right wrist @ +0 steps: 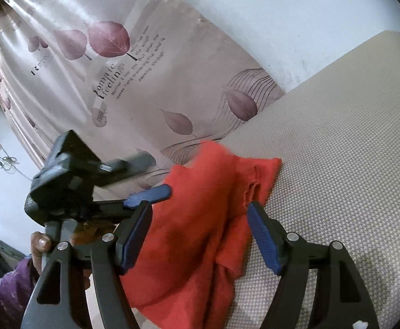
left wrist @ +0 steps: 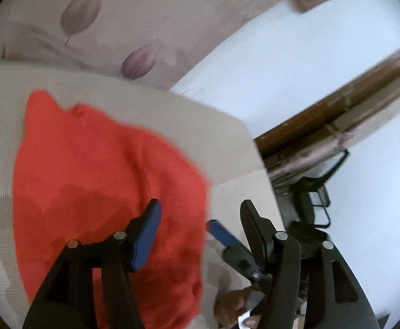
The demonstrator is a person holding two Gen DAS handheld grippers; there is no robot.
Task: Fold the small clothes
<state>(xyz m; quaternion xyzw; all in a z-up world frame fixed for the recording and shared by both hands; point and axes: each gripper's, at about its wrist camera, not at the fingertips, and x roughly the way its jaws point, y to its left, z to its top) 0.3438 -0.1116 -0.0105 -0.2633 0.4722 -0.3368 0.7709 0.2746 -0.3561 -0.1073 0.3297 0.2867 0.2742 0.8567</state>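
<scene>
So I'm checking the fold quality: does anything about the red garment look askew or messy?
Yes. The red garment lies bunched on the woven surface, with rumpled ridges and an uneven far edge. Both grippers hover over it, jaws open, nothing gripped.

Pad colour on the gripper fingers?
Blue pads on black fingers; clearest in the right wrist view.

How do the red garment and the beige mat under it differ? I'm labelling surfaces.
The red garment is plain orange-red; the beige mat has a fine woven pattern. The garment is rumpled and folded over; the mat lies flat. The garment covers only part of the larger mat. Both are fabric-like.
</scene>
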